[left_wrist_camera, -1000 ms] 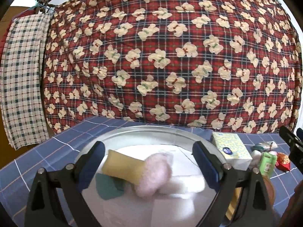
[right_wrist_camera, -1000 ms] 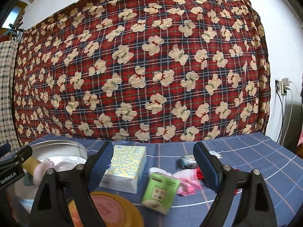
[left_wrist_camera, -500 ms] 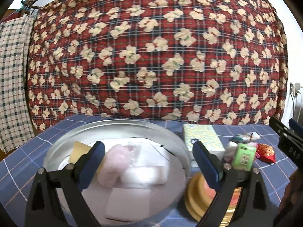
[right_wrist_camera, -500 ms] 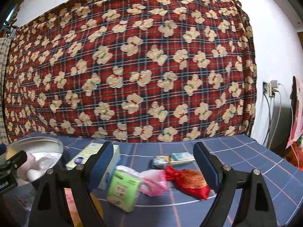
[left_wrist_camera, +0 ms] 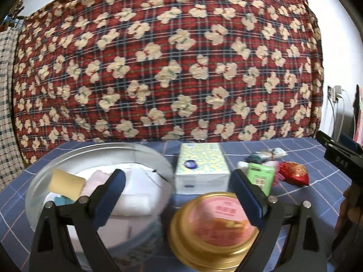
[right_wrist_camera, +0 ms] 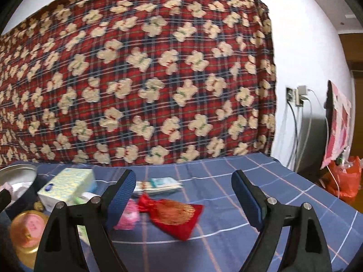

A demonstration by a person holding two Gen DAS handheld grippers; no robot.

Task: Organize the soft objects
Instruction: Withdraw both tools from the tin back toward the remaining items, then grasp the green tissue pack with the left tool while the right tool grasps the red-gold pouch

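Note:
A round metal basin (left_wrist_camera: 40, 172) at the left holds a yellow sponge (left_wrist_camera: 67, 184), a pink fluffy piece (left_wrist_camera: 94, 182) and white soft pads (left_wrist_camera: 133, 188). My left gripper (left_wrist_camera: 178, 195) is open and empty, hovering near the basin's right side above a gold-rimmed tin (left_wrist_camera: 213, 224). A tissue box (left_wrist_camera: 200, 167), a green pack (left_wrist_camera: 259, 176) and a red drawstring pouch (left_wrist_camera: 295, 173) lie to the right. My right gripper (right_wrist_camera: 183, 195) is open and empty above the red pouch (right_wrist_camera: 174, 213), with a pink packet (right_wrist_camera: 128, 215) and a flat wipes pack (right_wrist_camera: 158, 184) close by.
The table has a blue checked cloth (right_wrist_camera: 261, 192). A red teddy-print quilt (right_wrist_camera: 136, 79) hangs behind it. A wall socket with cables (right_wrist_camera: 297, 97) and a red bag (right_wrist_camera: 344, 181) are at the far right. The tissue box (right_wrist_camera: 68, 188) and gold tin (right_wrist_camera: 27, 229) sit left.
Both grippers have swung to the right. The left view has shifted from the basin toward the tin and tissue box. The right view now centres on the red pouch. Both stay open.

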